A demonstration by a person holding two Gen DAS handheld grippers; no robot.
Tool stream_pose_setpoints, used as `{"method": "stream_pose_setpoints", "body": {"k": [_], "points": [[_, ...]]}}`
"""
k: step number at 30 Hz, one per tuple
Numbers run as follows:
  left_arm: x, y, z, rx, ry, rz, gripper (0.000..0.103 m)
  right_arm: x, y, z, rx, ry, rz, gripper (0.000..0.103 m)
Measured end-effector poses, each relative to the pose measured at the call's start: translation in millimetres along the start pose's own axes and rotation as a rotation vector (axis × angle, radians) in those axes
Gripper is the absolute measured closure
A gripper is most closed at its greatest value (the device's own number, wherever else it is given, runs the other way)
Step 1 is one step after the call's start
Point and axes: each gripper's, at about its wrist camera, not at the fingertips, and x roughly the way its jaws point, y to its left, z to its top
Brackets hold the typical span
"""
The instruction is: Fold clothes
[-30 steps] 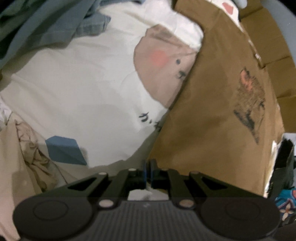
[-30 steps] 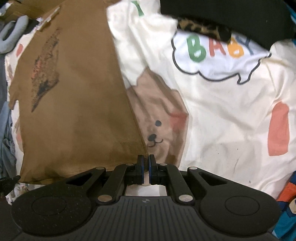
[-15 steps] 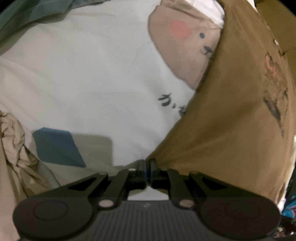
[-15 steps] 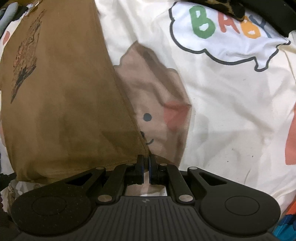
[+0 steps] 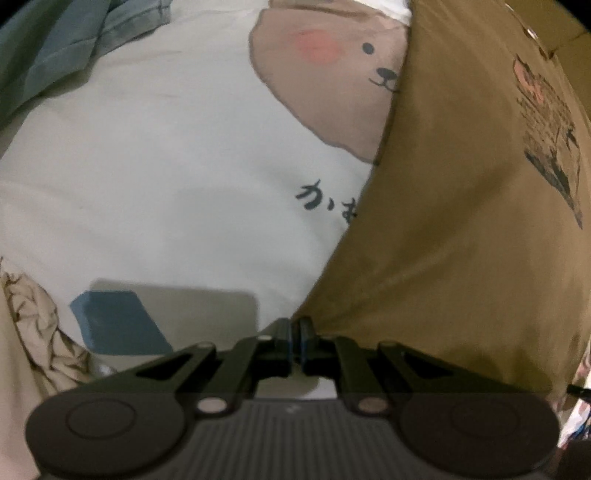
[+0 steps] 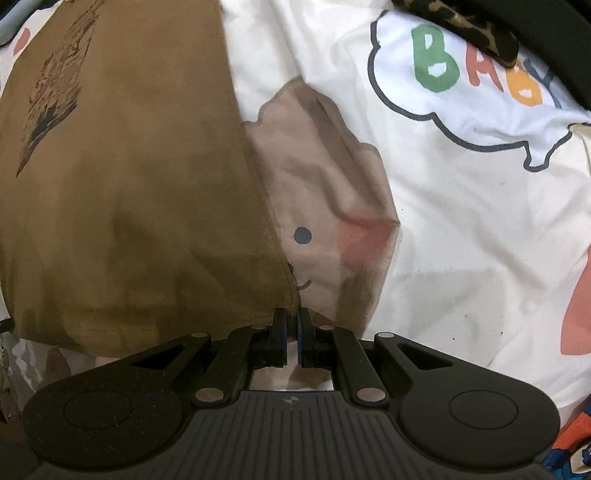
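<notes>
A brown T-shirt (image 5: 461, 229) with a dark printed picture lies spread over a white bedsheet (image 5: 155, 155) with a cartoon bear. My left gripper (image 5: 294, 325) is shut on the shirt's near left corner. In the right wrist view the same brown T-shirt (image 6: 122, 192) fills the left half, and my right gripper (image 6: 293, 314) is shut on its near right corner at the hem. Both grippers point steeply down, close over the sheet.
Blue-grey clothes (image 5: 55, 48) are heaped at the upper left of the left wrist view, and a crumpled beige garment (image 5: 33, 325) lies at its lower left. A black item with a leopard-print piece (image 6: 476, 29) lies at the top right of the right wrist view.
Both grippers have sunk toward the sheet, still holding the shirt corners. The sheet and shirt look larger and closer, and the shirt lies flatter.
</notes>
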Motion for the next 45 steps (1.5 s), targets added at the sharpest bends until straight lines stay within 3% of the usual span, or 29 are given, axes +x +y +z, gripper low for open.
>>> {"method": "stream_pose_setpoints", "body": {"k": [3, 5, 6, 7, 9, 12, 13, 14, 15, 16, 24, 36, 45], "points": [[-5, 9, -1, -0.056, 0.001, -0.059, 0.095, -3, -6, 2, 0.037, 0.018, 0.043, 0.095], [-9, 13, -3, -0.087, -0.015, -0.094, 0.084, -11, -8, 3, 0.042, -0.012, 0.074, 0.085], [-10, 14, -4, -0.088, -0.026, -0.100, 0.079, -15, -8, 3, 0.045, -0.026, 0.097, 0.068], [-11, 14, -5, -0.089, -0.033, -0.101, 0.070, -18, -9, 3, 0.053, -0.040, 0.117, 0.057], [-8, 14, -8, -0.087, -0.033, -0.091, 0.069, -16, -11, 1, 0.051, -0.044, 0.121, 0.056], [-6, 14, -12, -0.080, -0.029, -0.070, 0.076, -2, -12, -3, 0.024, -0.009, 0.074, 0.057], [-6, 13, -13, -0.075, -0.028, -0.059, 0.091, 0, -14, -3, 0.023, -0.004, 0.074, 0.060], [-7, 14, -14, -0.072, -0.026, -0.054, 0.099, 3, -15, -4, 0.026, -0.002, 0.081, 0.071], [-8, 15, -15, -0.076, -0.021, -0.058, 0.099, 5, -16, -4, 0.029, 0.000, 0.089, 0.094], [-10, 16, -15, -0.074, -0.017, -0.059, 0.100, 6, -16, -5, 0.034, -0.002, 0.098, 0.100], [-27, 22, -14, -0.025, -0.004, -0.026, 0.100, -7, -12, -5, -0.003, 0.010, 0.085, 0.101], [-56, 39, -17, -0.109, 0.032, -0.072, 0.100, -30, 2, 1, -0.001, 0.050, 0.055, 0.101], [-29, 43, -21, -0.052, 0.050, -0.020, 0.100, 4, 4, 0, -0.053, 0.085, 0.002, 0.101]]}}
